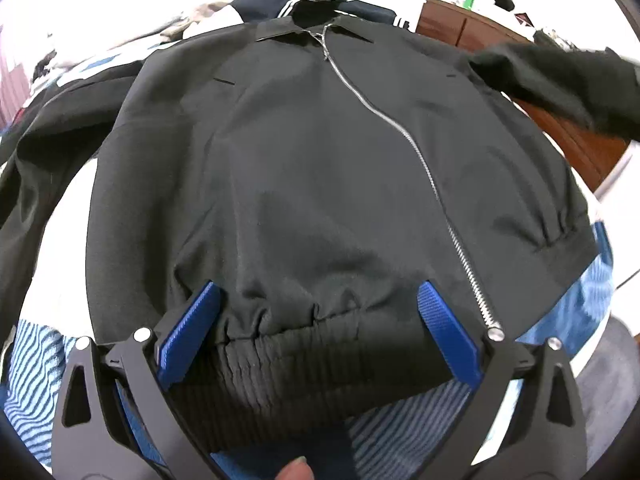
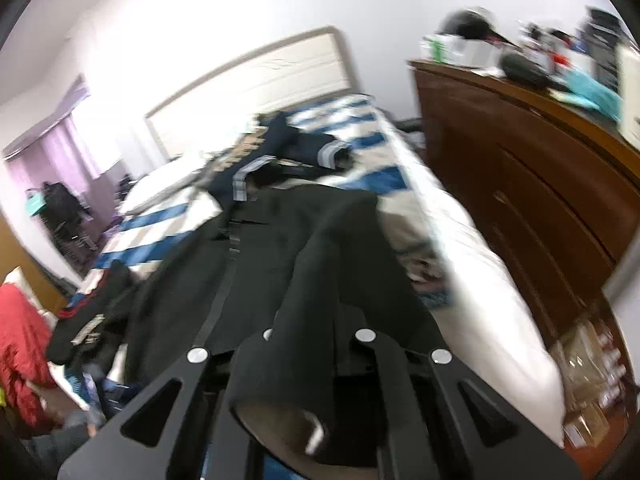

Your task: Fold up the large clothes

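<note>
Jacket (image 1: 320, 152) face up on bed (image 2: 460, 240), zip running collar to hem, hem between spread fingers of left gripper (image 1: 320, 320), right sleeve (image 2: 340, 280) clamped in closed right gripper (image 2: 320, 360), ready to cross over chest.

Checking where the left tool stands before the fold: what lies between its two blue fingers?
In the left wrist view, the ribbed hem of the black jacket spans the gap between the open left tool fingers.
</note>
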`<state>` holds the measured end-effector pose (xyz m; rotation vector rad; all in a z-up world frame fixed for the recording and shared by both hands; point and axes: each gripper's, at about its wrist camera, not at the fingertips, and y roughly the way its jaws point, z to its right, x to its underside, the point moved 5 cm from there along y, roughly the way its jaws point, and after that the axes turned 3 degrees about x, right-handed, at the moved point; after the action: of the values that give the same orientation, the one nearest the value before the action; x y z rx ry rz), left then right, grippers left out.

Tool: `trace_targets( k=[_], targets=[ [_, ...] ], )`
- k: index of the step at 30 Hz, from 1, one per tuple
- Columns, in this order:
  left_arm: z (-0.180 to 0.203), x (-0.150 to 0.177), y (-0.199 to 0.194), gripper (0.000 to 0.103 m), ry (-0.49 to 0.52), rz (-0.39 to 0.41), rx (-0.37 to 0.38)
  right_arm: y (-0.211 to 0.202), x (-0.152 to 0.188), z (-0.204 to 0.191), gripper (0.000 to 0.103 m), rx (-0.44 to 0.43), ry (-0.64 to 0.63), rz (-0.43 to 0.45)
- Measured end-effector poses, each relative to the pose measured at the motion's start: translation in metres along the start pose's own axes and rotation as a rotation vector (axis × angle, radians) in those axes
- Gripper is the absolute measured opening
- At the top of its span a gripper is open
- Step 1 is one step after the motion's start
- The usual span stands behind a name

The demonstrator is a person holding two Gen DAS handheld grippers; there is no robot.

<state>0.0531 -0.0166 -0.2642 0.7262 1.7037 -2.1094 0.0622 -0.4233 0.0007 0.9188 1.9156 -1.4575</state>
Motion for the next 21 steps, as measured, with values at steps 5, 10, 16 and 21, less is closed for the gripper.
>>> trace_targets(
  k=[5,10,16,21],
  targets=[
    [-0.005,0.0,-0.007,0.097,-0.024,0.016,0.062,0.023,-0.026,-0.09,0.007,-0.108,-0.036,-0.018],
    [-0.008,0.0,-0.018,0.097,-0.072,0.014,0.095,0.078,-0.038,-0.196,0.007,-0.176,-0.152,-0.076],
    [-0.009,0.007,-0.02,0.097,-0.092,-0.002,0.101,0.18,-0.014,-0.302,0.007,-0.176,-0.305,-0.221],
    [-0.011,0.008,-0.02,0.097,-0.098,0.005,0.106,0.269,0.016,-0.354,0.007,-0.139,-0.367,-0.336]
  ],
)
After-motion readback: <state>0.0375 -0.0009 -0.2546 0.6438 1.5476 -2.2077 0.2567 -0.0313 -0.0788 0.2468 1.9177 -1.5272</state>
